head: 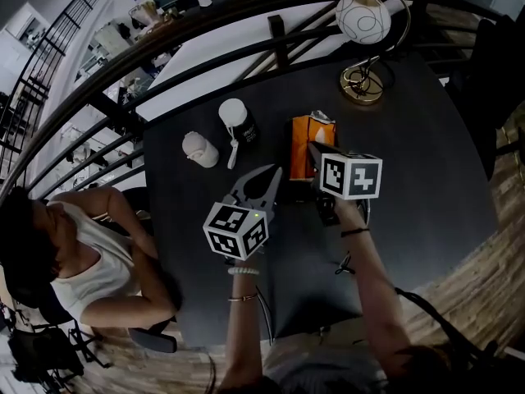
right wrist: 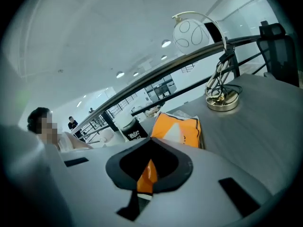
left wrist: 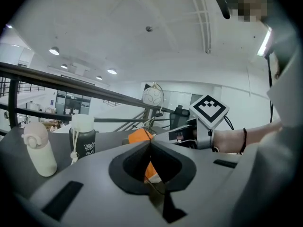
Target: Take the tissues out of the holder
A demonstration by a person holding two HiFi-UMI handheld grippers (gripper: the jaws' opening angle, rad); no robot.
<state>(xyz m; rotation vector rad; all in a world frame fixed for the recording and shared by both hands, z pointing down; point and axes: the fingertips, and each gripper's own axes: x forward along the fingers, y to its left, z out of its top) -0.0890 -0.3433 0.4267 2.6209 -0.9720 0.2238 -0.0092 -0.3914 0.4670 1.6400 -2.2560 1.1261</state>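
Tissues [head: 322, 117] show as a white tuft at the far end of the orange holder [head: 305, 142], which stands on the dark table [head: 410, 162]. None has been drawn out yet, so the step in hand looks like the approach to the first pull.

The right gripper [head: 315, 153] is at the holder's near side, right against it or just short of it. In the right gripper view its jaws are closed tip to tip. The holder [right wrist: 180, 129] rises just beyond them, with orange showing through the gap behind the tips. I see nothing clamped.

The left gripper [head: 273, 173] hangs just left of the holder and apart from it. Its jaws are also pressed together on nothing, with the holder [left wrist: 140, 136] in sight past them.

A dark bottle [head: 238, 121] and a white flask [head: 199, 148] stand left of the holder, and a lamp [head: 363, 19] stands beyond it to the right.

The next move, as I judge it, calls for one gripper to open, rise to the tuft and pinch only the tissue. The other should steady the holder. It looks light and may lift or tip as the tissue drags through the slot.
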